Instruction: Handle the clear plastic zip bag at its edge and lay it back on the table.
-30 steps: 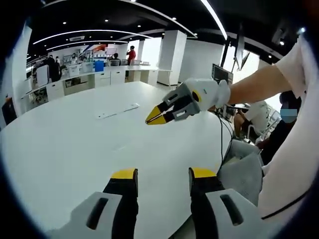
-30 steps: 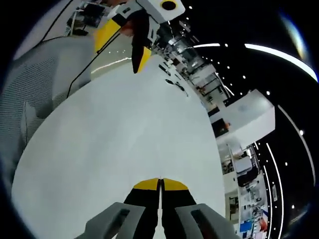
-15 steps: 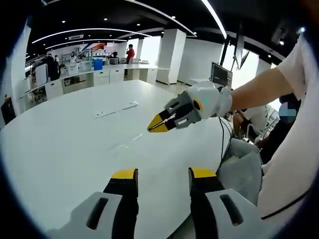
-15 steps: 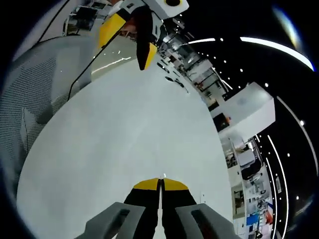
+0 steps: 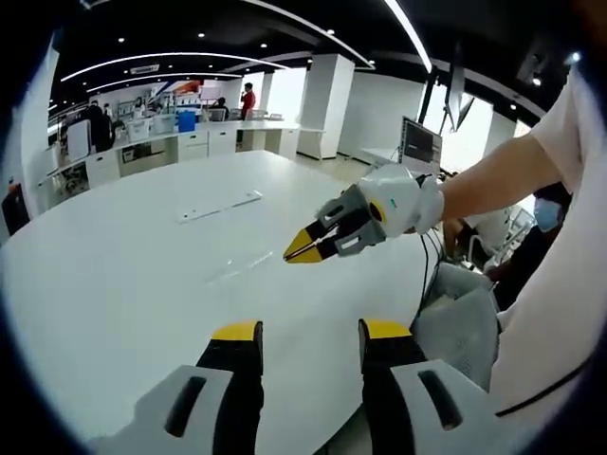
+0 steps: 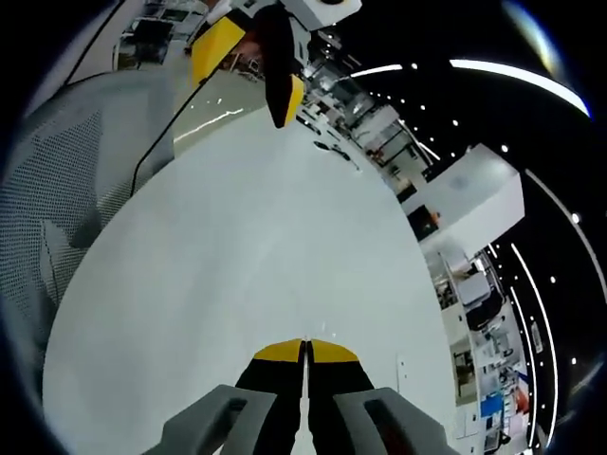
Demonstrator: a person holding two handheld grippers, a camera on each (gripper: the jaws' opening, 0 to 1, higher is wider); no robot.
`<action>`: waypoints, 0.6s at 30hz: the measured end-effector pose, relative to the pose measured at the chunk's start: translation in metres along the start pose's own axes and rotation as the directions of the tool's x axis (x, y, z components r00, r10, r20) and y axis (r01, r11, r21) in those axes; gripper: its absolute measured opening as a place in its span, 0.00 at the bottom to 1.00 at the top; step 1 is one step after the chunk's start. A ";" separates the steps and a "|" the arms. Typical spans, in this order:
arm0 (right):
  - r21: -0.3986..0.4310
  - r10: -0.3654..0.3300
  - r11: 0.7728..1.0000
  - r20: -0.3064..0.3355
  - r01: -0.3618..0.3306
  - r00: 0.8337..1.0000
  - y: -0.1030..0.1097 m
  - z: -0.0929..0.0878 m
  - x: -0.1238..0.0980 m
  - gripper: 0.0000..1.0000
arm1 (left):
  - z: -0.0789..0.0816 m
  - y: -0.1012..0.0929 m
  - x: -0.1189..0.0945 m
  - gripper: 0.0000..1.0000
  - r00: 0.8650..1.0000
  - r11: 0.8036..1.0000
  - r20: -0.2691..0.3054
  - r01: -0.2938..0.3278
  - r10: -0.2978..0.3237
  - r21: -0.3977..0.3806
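Observation:
The clear zip bag (image 5: 239,268) lies flat on the white table (image 5: 123,284), visible only as a faint glossy outline. My right gripper (image 5: 302,253) comes in from the right, held by a gloved hand. Its yellow-tipped jaws are shut, and the tips hover just right of the bag's near edge. I see nothing between them. In the right gripper view the same jaws (image 6: 305,349) are pressed together over the bare tabletop (image 6: 247,246). My left gripper (image 5: 310,332) is open at the table's near edge, and in the right gripper view it (image 6: 251,81) hangs at the top.
Two flat white strips (image 5: 220,206) lie farther back on the table. A grey mesh chair (image 6: 57,199) with a black cable (image 6: 156,137) stands beside the table edge. A seated person (image 5: 541,227) and a monitor (image 5: 421,142) are at the right. Counters (image 5: 171,142) line the back.
My right gripper has moved down and slightly right toward the tabletop, staying shut. The left gripper has kept still and open.

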State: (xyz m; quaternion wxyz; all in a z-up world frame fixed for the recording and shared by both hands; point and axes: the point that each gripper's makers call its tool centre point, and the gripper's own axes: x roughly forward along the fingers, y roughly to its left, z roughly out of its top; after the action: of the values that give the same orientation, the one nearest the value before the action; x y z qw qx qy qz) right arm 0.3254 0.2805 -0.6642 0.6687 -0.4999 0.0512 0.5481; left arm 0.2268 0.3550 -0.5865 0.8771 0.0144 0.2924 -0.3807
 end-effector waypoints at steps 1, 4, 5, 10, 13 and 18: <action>0.007 0.002 1.000 -0.001 -0.002 1.000 0.001 -0.001 0.000 0.00 | 0.000 0.000 0.000 0.38 1.000 1.000 -0.001 0.001 -0.001 0.001; 0.013 0.001 1.000 -0.003 -0.001 1.000 0.003 -0.001 0.001 0.00 | -0.001 0.000 0.000 0.38 1.000 1.000 -0.001 0.000 0.000 -0.003; 0.015 0.002 1.000 -0.003 -0.002 1.000 0.004 -0.002 0.001 0.00 | -0.001 0.000 0.000 0.38 1.000 1.000 -0.001 -0.001 0.000 -0.004; 0.030 0.001 1.000 -0.003 -0.001 1.000 0.007 -0.002 0.002 0.00 | -0.002 0.000 0.000 0.38 1.000 1.000 -0.003 0.000 0.000 -0.004; 0.036 0.005 0.999 -0.006 -0.005 1.000 0.010 -0.003 0.003 0.00 | -0.002 -0.001 0.000 0.38 1.000 1.000 -0.004 0.001 -0.001 -0.004; 0.054 0.008 0.999 -0.008 -0.008 1.000 0.015 -0.004 0.004 0.00 | -0.003 -0.001 0.000 0.38 1.000 1.000 -0.005 0.003 -0.003 -0.004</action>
State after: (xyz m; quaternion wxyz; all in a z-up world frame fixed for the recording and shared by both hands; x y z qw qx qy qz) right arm 0.3171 0.2789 -0.6775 0.6794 -0.4839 0.0708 0.5471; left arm 0.2246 0.3544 -0.5888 0.8758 0.0131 0.2957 -0.3813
